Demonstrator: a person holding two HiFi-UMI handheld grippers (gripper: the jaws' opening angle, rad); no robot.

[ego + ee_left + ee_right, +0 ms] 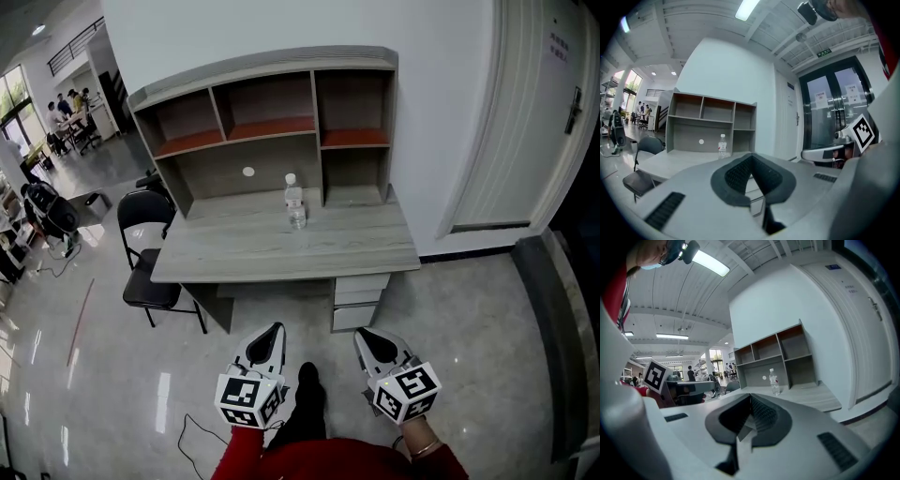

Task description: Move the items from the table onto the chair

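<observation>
A clear plastic water bottle (294, 202) with a white cap stands upright on the grey desk (244, 251), in front of the shelf unit. It also shows small in the left gripper view as the bottle (722, 145) and in the right gripper view as the bottle (774, 381). A black chair (146, 246) stands at the desk's left end. My left gripper (274, 330) and right gripper (360, 335) hover low over the floor, well short of the desk. Both are shut with nothing between the jaws.
The desk carries a shelf unit (272, 122) with empty compartments and a drawer stack (360, 300) under its right side. A white door (525, 112) is to the right. A black cable (192, 436) lies on the floor near my left gripper. People sit far back at the left.
</observation>
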